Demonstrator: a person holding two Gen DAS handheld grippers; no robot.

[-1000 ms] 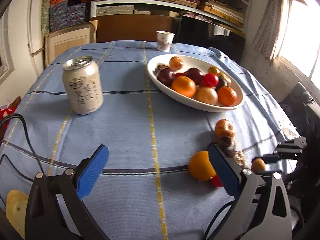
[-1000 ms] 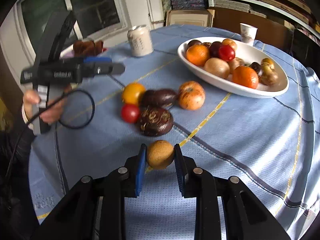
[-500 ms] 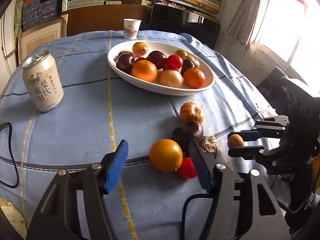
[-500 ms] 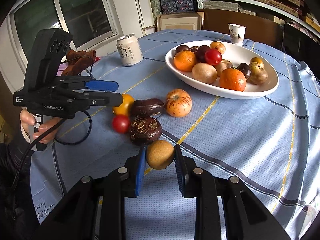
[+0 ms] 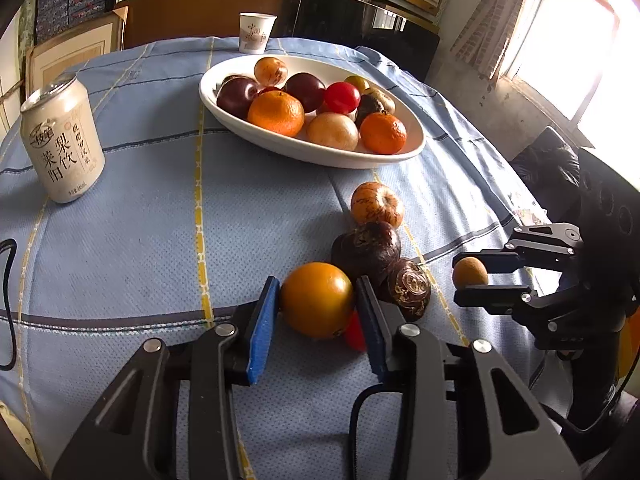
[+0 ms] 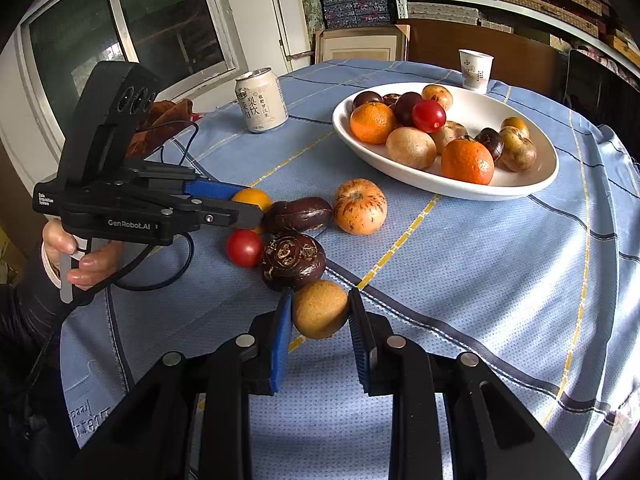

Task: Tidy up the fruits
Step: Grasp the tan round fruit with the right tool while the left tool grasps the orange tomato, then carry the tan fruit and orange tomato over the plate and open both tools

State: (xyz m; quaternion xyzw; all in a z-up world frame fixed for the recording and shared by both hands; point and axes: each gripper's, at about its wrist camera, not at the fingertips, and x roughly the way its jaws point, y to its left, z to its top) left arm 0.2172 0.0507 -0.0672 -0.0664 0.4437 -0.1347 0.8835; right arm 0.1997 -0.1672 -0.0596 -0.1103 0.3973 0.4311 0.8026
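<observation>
Near the table's front edge, the left gripper [image 5: 316, 304] has just been closing around a smooth round orange fruit [image 5: 317, 299] — pads touching it; the right gripper [image 6: 320, 312] clamps a small tan rough-skinned fruit [image 6: 320, 309]. Next — lifting both to the white oval bowl [image 5: 412, 140].

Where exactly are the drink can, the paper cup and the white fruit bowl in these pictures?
drink can [image 5: 64, 148], left wrist view, on its printed side.
paper cup [image 6: 475, 71], right wrist view, on its front wall.
white fruit bowl [image 6: 480, 190], right wrist view, on its bare near rim.
</observation>
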